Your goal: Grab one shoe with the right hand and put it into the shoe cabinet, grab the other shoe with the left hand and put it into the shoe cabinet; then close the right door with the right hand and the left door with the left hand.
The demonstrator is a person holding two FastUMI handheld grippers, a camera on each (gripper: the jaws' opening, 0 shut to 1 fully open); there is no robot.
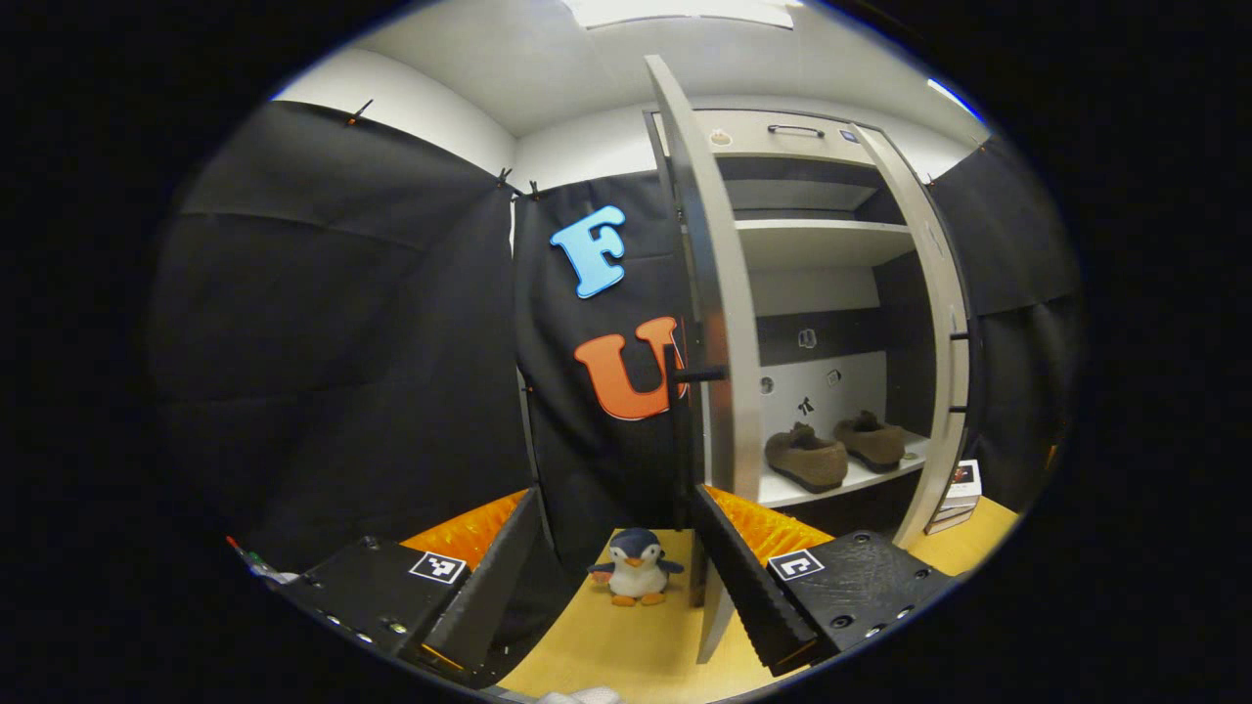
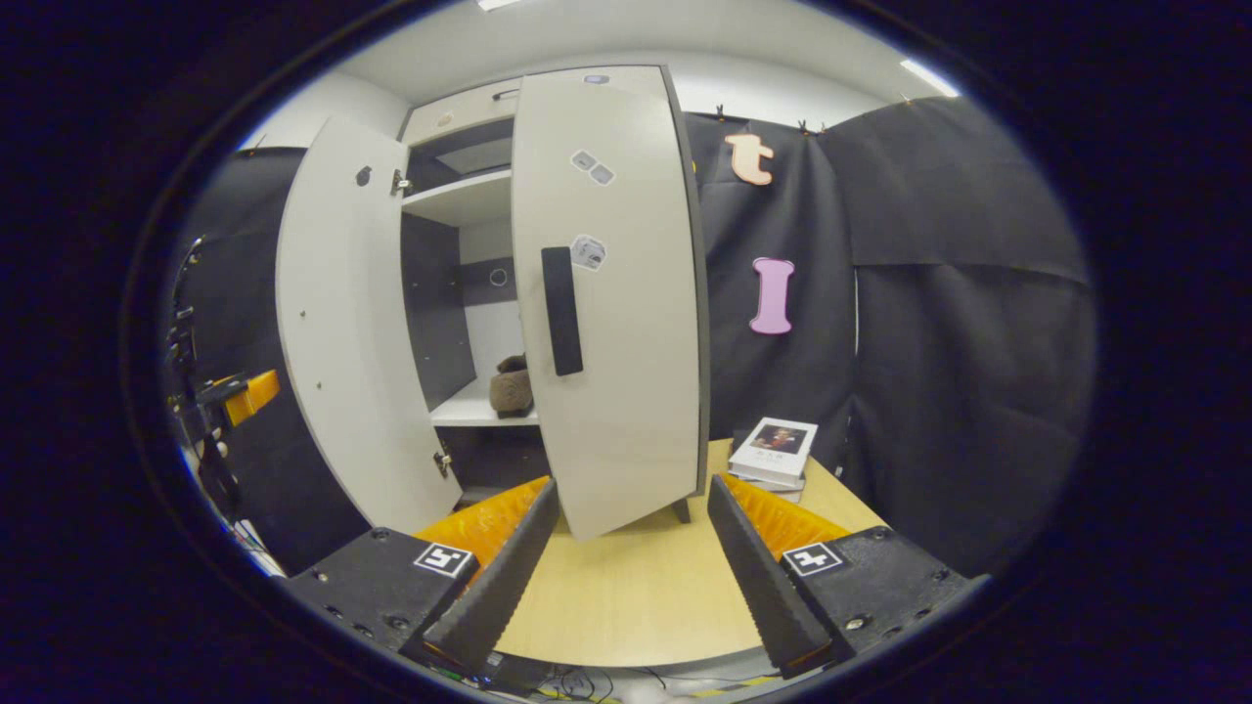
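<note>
**Both shoes on the shelf, both grippers empty, cabinet doors ajar**

In the left gripper view, the left gripper (image 1: 616,577) stands spread wide and holds nothing, its fingers apart above the pale wooden tabletop (image 1: 626,645). Between them, farther off, a small plush penguin (image 1: 634,579) sits on the tabletop near the foot of the white shoe cabinet's left door (image 1: 719,323), seen edge-on with its dark handle (image 1: 699,374) jutting out. Inside, two brown fuzzy shoes (image 1: 806,457) (image 1: 869,439) rest side by side on the white lower shelf (image 1: 841,481).

In the right gripper view, the right gripper (image 2: 631,567) is likewise released and touches nothing. Ahead of it the cabinet's right door (image 2: 611,293), with a black vertical handle (image 2: 561,310), stands partly swung across the opening. A stack of books (image 2: 775,452) lies on the tabletop beside the door.
</note>
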